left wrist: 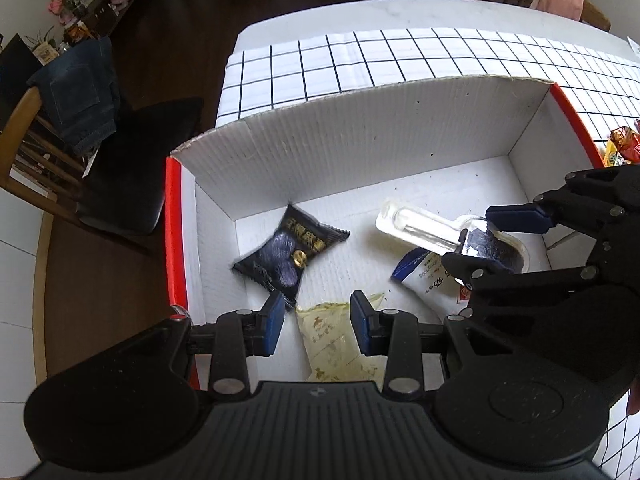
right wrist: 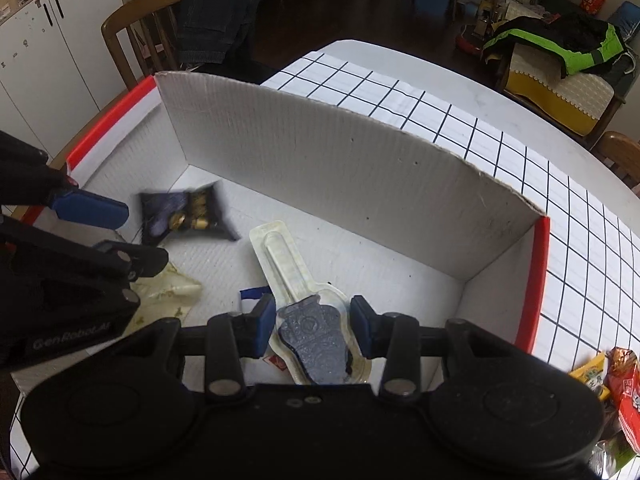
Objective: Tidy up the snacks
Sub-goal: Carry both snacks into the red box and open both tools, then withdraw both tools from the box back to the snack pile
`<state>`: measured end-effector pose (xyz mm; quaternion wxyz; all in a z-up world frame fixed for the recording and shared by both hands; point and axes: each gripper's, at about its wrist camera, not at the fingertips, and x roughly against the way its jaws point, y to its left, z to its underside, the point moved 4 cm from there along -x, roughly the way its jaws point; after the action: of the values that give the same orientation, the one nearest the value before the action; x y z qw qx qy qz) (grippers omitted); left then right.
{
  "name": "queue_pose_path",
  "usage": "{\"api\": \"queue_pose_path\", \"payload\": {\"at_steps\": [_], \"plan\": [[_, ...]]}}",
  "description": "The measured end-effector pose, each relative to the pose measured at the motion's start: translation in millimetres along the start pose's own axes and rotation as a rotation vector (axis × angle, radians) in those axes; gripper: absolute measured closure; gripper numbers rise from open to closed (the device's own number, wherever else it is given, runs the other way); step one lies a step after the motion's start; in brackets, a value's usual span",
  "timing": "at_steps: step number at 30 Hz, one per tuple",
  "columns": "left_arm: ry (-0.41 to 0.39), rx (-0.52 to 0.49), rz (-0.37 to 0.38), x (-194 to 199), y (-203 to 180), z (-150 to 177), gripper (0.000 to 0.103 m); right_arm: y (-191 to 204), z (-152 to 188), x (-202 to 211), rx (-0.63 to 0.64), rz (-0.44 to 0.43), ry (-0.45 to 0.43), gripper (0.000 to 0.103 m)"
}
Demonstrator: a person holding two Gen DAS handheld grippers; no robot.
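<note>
White corrugated cardboard formed the box [left wrist: 360, 128], red on its outer rim, which stood on a table [left wrist: 360, 16] covered by a checked cloth [left wrist: 440, 60]. Both grippers pointed steeply down into the box.

Left gripper [left wrist: 318, 324]: its blue pads stood a narrow way apart over a pale yellow packet [left wrist: 340, 356] lying by the near wall; no pad visibly pressed on the packet, and nothing was held. A black packet [left wrist: 290, 256], blurred in both views, lay near the box's left far corner, just beyond the left pad.

Right gripper [right wrist: 314, 326]: its jaws were closed on the wide end of a clear blister pack [right wrist: 296, 280] holding a dark grey moulded piece [right wrist: 316, 340]. The pack's narrow end reached toward the far wall. In the left wrist view the same pack [left wrist: 424, 228] was seen gripped between the right gripper's fingers [left wrist: 520, 218], above a white and blue packet [left wrist: 424, 280] on the box floor.

Outside the box, past its right wall, more snacks [right wrist: 624, 384] in red, orange and yellow wrappers lay on the cloth near the table's right edge.

Beyond the table's left edge stood a wooden chair [right wrist: 132, 32] with jeans [right wrist: 216, 12] draped over its back and a black cushion [left wrist: 136, 168] on its seat.
</note>
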<state>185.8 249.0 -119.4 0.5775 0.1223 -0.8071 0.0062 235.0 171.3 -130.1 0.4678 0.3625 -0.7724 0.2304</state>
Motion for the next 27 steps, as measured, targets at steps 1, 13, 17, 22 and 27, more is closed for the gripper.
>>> {"api": "queue_pose_path", "payload": {"at_steps": [1,13,17,22,27], "plan": [[-0.004,0.003,0.007,0.9,0.3,0.7,0.068,0.1,-0.1,0.7,-0.003,-0.002,-0.002,0.063],[-0.101,0.028,0.051,28.2,2.8,10.9,0.067,1.9,7.6,38.0,-0.069,-0.076,-0.057,0.062],[-0.145,0.029,0.068,43.5,1.1,17.1,0.066,4.5,11.5,58.9,-0.082,-0.094,-0.098,0.061],[-0.203,0.035,0.084,65.4,0.0,23.9,0.062,4.6,19.1,85.7,-0.1,-0.107,-0.145,0.059],[-0.273,0.026,0.085,87.7,-5.1,30.8,0.055,1.6,29.9,112.0,-0.13,-0.106,-0.198,0.052]]}}
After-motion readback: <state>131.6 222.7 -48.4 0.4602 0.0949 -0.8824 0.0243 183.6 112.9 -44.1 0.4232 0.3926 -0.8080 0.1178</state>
